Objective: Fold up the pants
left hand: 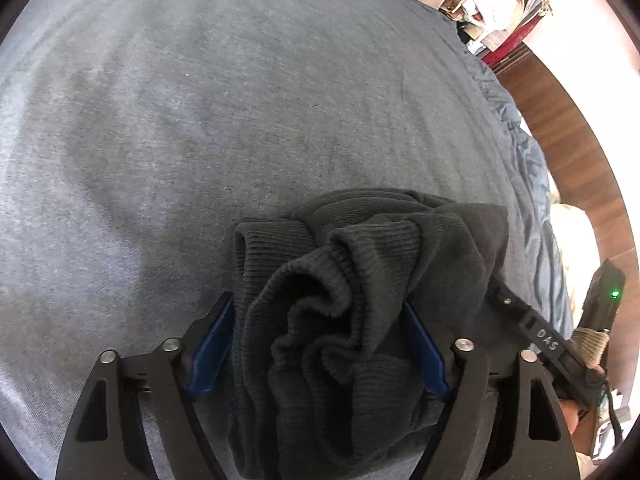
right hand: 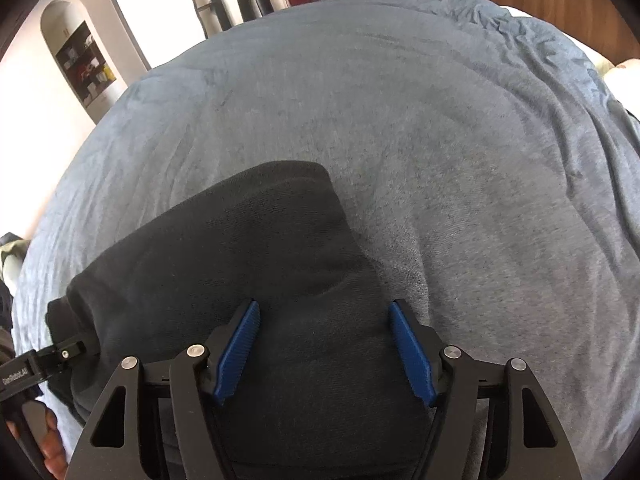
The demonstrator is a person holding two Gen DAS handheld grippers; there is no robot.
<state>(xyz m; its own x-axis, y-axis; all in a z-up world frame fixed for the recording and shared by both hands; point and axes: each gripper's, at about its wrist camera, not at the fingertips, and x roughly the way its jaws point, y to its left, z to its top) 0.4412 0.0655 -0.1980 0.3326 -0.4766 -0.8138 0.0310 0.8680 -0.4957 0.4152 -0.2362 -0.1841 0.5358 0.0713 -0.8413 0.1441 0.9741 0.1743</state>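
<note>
Dark charcoal pants point(left hand: 352, 280) lie bunched on a blue-grey bed cover point(left hand: 200, 120). In the left wrist view their ribbed cuffs or waistband pile up between the blue pads of my left gripper point(left hand: 318, 312), whose jaws stand wide apart around the cloth. In the right wrist view a smoother flat part of the pants point(right hand: 240, 248) lies under my right gripper point(right hand: 322, 312), also wide open over the fabric. The other gripper shows at the right edge of the left view point(left hand: 548, 340) and at the left edge of the right view point(right hand: 44, 364).
The bed cover point(right hand: 440, 140) fills both views, creased toward its far edge. A wooden floor point(left hand: 568, 128) and piles of clothes point(left hand: 500, 4) lie beyond the bed. An arched wall niche with shelves point(right hand: 80, 60) stands at the left.
</note>
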